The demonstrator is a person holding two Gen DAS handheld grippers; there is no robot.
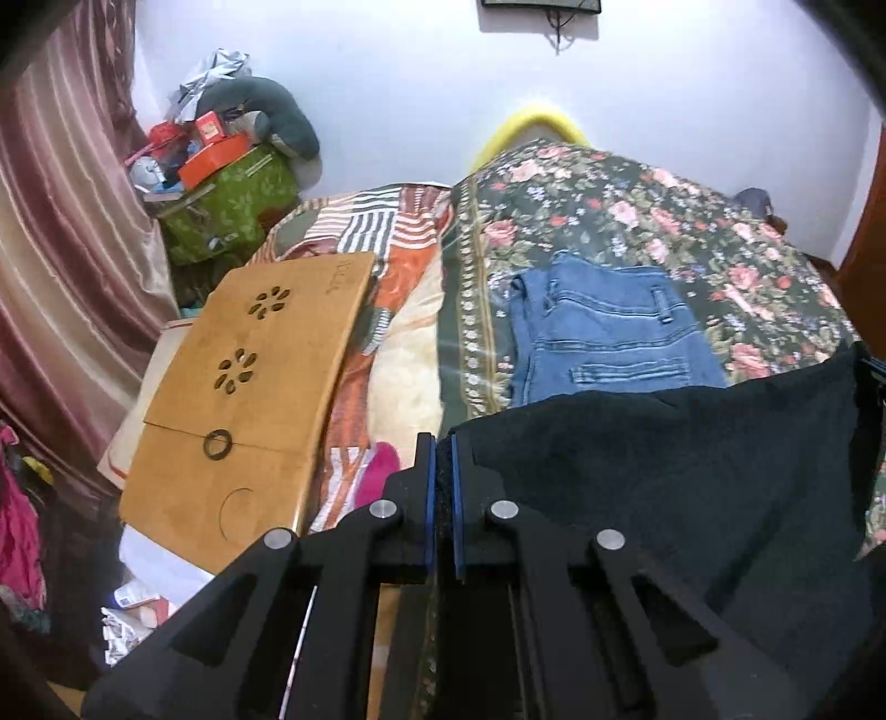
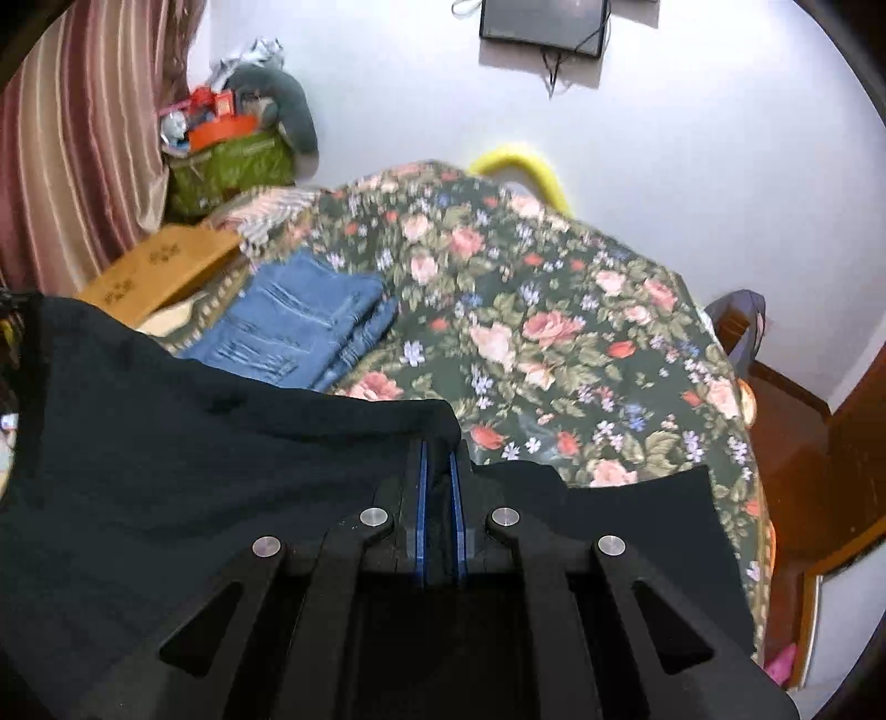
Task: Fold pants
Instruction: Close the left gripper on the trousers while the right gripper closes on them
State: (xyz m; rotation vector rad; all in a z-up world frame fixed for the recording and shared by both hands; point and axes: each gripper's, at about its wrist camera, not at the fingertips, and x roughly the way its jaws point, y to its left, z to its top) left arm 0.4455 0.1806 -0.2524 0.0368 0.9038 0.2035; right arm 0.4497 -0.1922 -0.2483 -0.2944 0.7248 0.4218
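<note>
green bag (image 1: 232,210) heaped with boxes (image 1: 213,152) and clutter.

**Count of what my two wrist cameras show**

I count two grippers: the left gripper (image 1: 441,443) and the right gripper (image 2: 437,448), each with two fingers. Between them I see one pair of black pants (image 1: 664,471). I count one folded pair of blue jeans (image 1: 603,332), lying on one floral bedspread (image 1: 637,210). Beside it I see one striped patchwork blanket (image 1: 387,221) and one wooden lap desk (image 1: 249,399), which has two flower-shaped cutouts. I count one yellow pillow (image 1: 531,119), one green bag (image 1: 232,205), one orange box (image 1: 213,158), one striped curtain (image 1: 66,221), and one dark screen on the wall (image 2: 542,25).
</note>
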